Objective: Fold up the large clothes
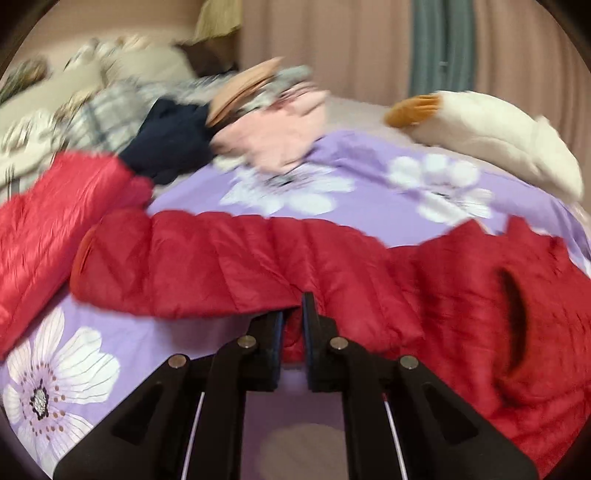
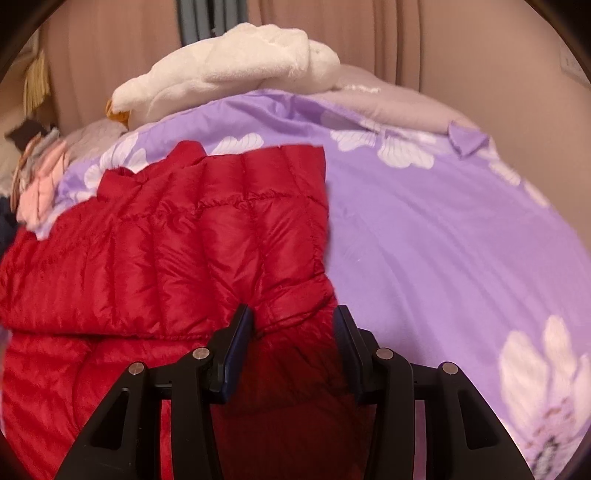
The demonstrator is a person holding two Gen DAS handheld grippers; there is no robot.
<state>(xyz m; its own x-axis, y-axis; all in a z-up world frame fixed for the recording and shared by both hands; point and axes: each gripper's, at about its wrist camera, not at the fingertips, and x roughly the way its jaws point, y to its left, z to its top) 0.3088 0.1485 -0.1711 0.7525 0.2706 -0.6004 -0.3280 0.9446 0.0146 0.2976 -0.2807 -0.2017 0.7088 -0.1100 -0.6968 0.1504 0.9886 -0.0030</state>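
Left tool pinches the red jacket's near edge on the bed.

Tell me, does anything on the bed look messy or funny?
Yes. Behind the red puffy jacket, a jumbled clothes pile sits heaped, not folded. A white plush duck lies on its side at the purple flowered bedcover's far edge.

A bed covered by a lilac quilt printed with large white flowers fills the room's foreground. Behind it hang pinkish-beige pleated curtains with a grey-green curtain strip between them. A pale pink wall stands at the left, where beige pillows lie.
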